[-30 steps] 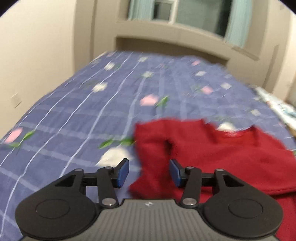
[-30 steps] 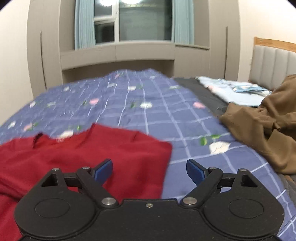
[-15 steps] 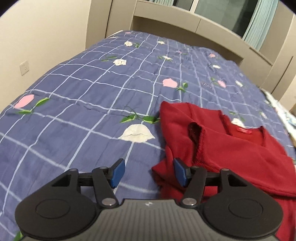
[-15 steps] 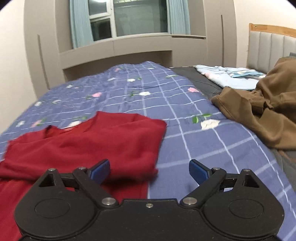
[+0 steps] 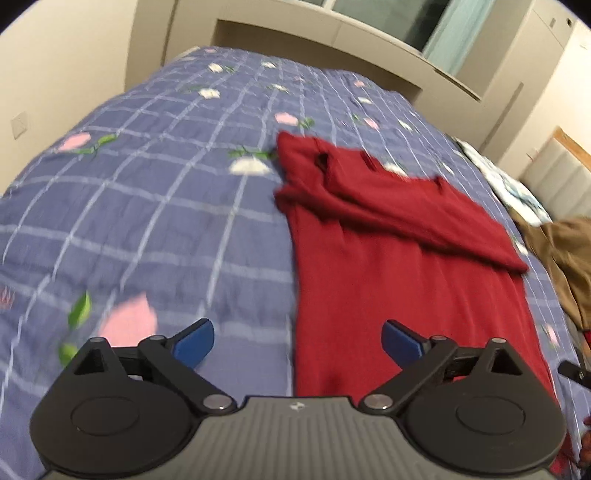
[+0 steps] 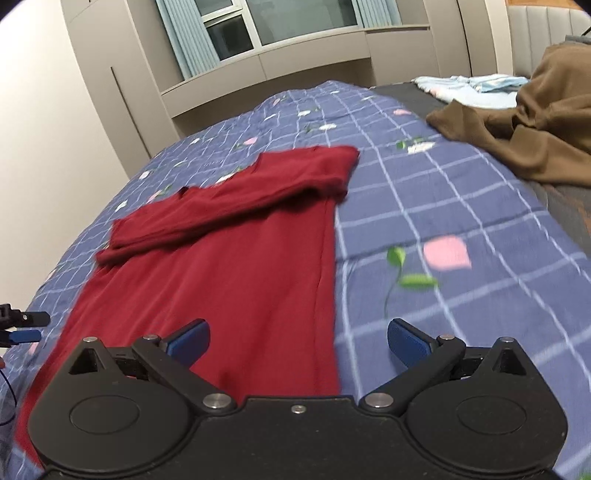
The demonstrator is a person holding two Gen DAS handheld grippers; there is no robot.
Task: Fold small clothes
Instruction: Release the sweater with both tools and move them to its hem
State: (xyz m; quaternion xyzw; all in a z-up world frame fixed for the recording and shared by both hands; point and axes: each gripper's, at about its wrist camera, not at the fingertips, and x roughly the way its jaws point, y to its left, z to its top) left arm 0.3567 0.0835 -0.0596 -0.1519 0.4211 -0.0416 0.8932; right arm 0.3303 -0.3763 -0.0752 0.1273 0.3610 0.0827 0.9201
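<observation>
**Inspector A:** What was the working surface?

**Inspector B:** A bed covered by a blue checked quilt (image 5: 155,221) printed with pink and white flowers and green leaves. The cloth looked thin and slightly crinkled. Beige walls, a built-in window alcove with pale blue curtains (image 6: 184,40), and a padded headboard (image 6: 546,22) with a wooden edge enclosed the room. One wall socket (image 5: 19,123) was noted on the left wall.

**Inspector A:** Any containers?

**Inspector B:** None seen. Loose items only: a brown garment (image 6: 524,125) heaped at the right side of the bed, and light blue fabric (image 6: 469,86) lying beyond it.

**Inspector A:** The task item?

**Inspector B:** The red garment (image 6: 229,280) lay flat on the quilt, a soft knit with a long rectangular body. Its upper part was folded across in a band, neckline uppermost.

**Inspector A:** Gripper condition?

**Inspector B:** The left gripper (image 5: 297,341) had just been opening; its blue pads stood wide apart over the garment's left edge, nothing gripped. The right gripper (image 6: 299,341) had likewise just been opening, was spread fully over the right edge, and was empty. The tip of the left gripper showed at the left margin of the right wrist view.
</observation>
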